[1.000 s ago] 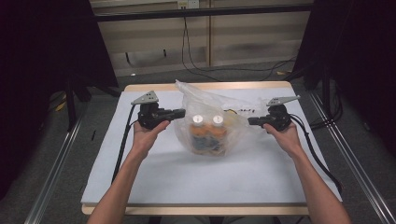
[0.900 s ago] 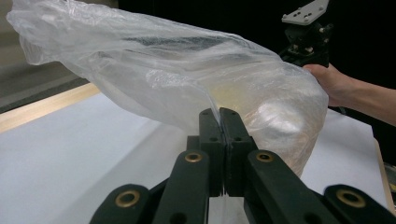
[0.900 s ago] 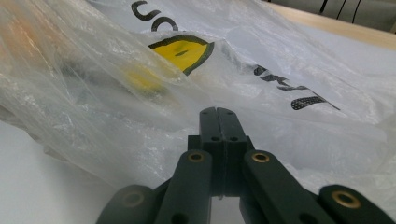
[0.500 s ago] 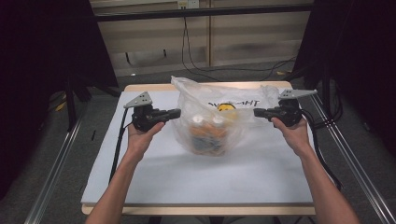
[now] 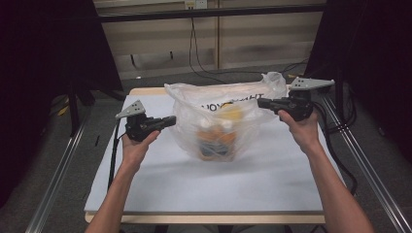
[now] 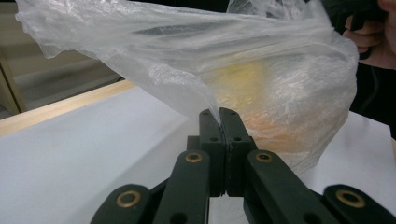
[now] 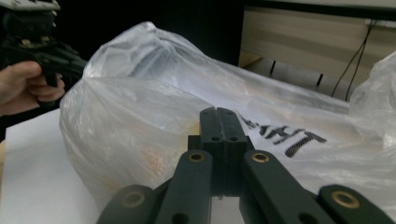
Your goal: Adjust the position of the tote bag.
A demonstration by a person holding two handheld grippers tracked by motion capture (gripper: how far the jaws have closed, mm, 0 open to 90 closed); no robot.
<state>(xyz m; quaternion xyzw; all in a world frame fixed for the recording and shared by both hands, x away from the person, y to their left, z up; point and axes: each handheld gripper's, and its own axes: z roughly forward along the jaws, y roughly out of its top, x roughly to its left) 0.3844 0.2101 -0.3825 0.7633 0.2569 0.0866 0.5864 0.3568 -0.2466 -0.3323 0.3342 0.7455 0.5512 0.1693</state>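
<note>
Left gripper view looks along the left gripper, whose two black jaws are pressed together with a thin fold of the clear plastic bag pinched between their tips; the film rises from the jaws and fans out into the bag's crumpled wall, through which a yellow and orange blur of contents shows. From the high view, that left gripper sits at the bag's left side, lower than the other, held level in the person's left hand. Right gripper view shows the right gripper with its jaws likewise closed flat against each other and resting against the bag's film; whether plastic is caught between them cannot be made out there, but in the high view the right gripper meets the bag's upper right edge, and the film is drawn taut toward it. The right hand holds it higher than the left. Between the two grippers the bag stands near the middle of the white table, stretched wide at the top, with black lettering across its upper part. Inside it, orange bottles with pale caps sit at the bottom, and a yellow object lies above them.
</note>
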